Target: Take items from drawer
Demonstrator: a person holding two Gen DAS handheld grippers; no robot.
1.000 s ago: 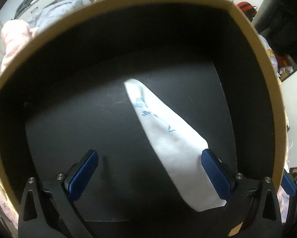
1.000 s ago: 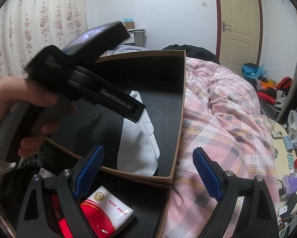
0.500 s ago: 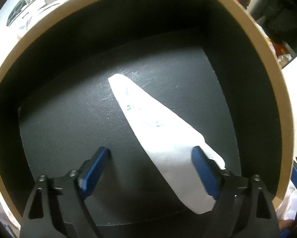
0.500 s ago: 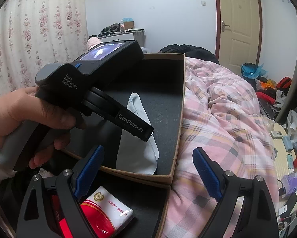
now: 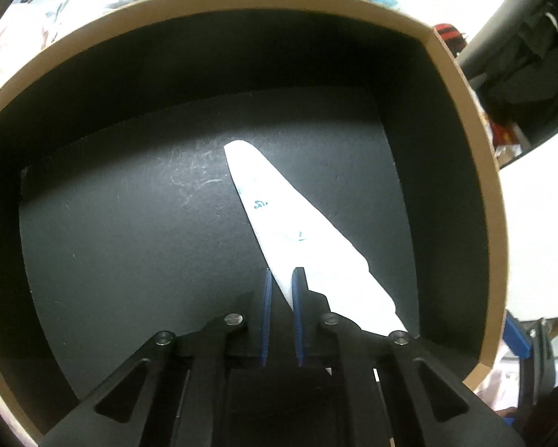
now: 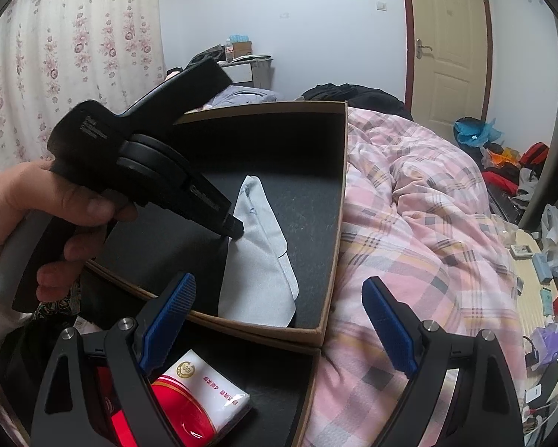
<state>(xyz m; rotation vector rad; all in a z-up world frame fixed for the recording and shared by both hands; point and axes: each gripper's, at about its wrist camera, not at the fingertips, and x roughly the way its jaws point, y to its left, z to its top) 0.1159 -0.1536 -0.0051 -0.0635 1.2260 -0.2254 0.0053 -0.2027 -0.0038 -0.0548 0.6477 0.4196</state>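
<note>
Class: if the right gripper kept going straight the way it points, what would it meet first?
Probably the pink plaid quilt just past the box's right wall; the open right gripper aims near that edge, so depth leaves some doubt.

A second ago the left gripper's (image 5: 280,279) blue fingers (image 5: 267,298) stand wide apart. Now they are pinched together on the edge of the white cloth (image 5: 297,234), which lies right between them and has lifted a bit.
</note>
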